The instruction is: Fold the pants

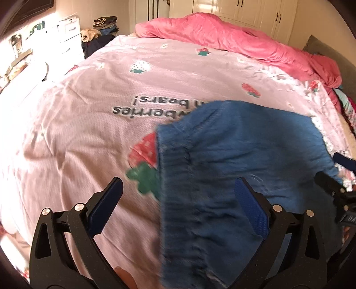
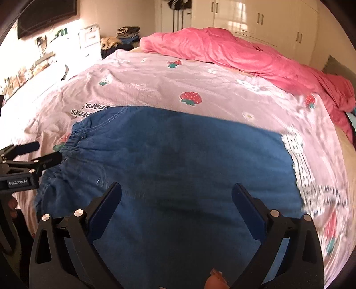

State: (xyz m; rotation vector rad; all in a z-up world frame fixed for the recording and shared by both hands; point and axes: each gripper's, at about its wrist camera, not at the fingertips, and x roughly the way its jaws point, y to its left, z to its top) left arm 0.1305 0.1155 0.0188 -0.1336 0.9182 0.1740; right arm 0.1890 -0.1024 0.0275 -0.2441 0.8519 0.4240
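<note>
- Left gripper (image 1: 178, 195): jaws spread wide, holding nothing, poised over the elastic waistband edge of the pants (image 1: 244, 155).
- Right gripper (image 2: 176, 197): jaws likewise wide and empty, above the middle of the pants.
- Pants: blue denim, lying flat on the pink strawberry-print bedsheet (image 2: 155, 89), waistband toward the left gripper.
- Pink duvet (image 2: 233, 53): bunched along the bed edge beyond the pants, well apart from them.
- Clothes pile (image 1: 104, 24) and white wardrobe (image 2: 255, 17): beyond the duvet, against the walls.
</note>
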